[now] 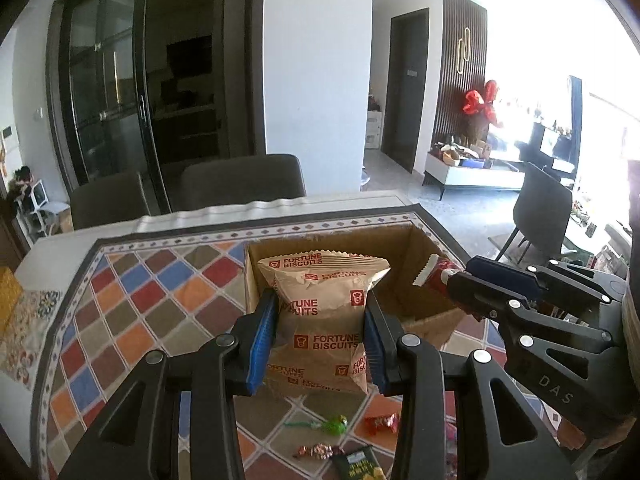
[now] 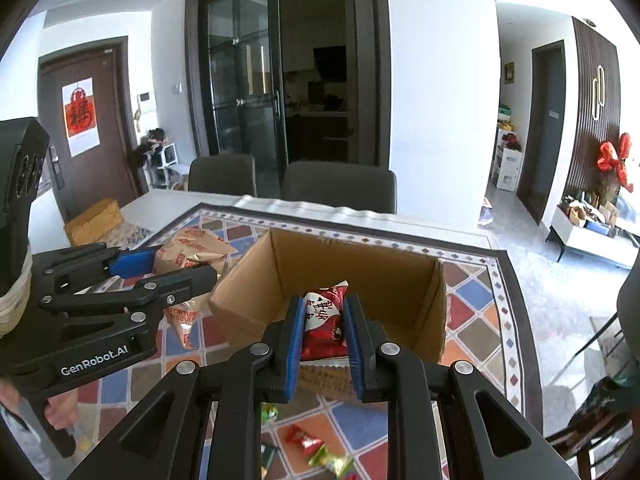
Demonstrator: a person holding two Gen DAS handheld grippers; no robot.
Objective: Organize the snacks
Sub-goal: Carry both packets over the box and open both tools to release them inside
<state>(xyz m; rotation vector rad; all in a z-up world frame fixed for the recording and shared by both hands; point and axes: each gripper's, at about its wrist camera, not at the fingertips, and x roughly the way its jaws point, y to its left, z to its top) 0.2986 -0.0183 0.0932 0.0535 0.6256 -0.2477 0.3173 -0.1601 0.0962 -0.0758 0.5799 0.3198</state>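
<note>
Two grippers [image 1: 322, 330] [image 2: 323, 330], each around one snack packet.

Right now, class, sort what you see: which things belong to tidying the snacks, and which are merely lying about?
Belonging to the job:
biscuit bag in the left claw
red snack packet in the right claw
cardboard box
green lollipop
loose candies

Just lying about:
patterned tablecloth
dining chairs

Both grippers: matte black linkage frames, silver pivot screws, blue finger pads [image 1: 262, 340]. Left gripper [image 2: 176, 270] marked "GenRobot.AI", white tape wrapping; right gripper [image 1: 466, 280] stamped "DAS".
</note>
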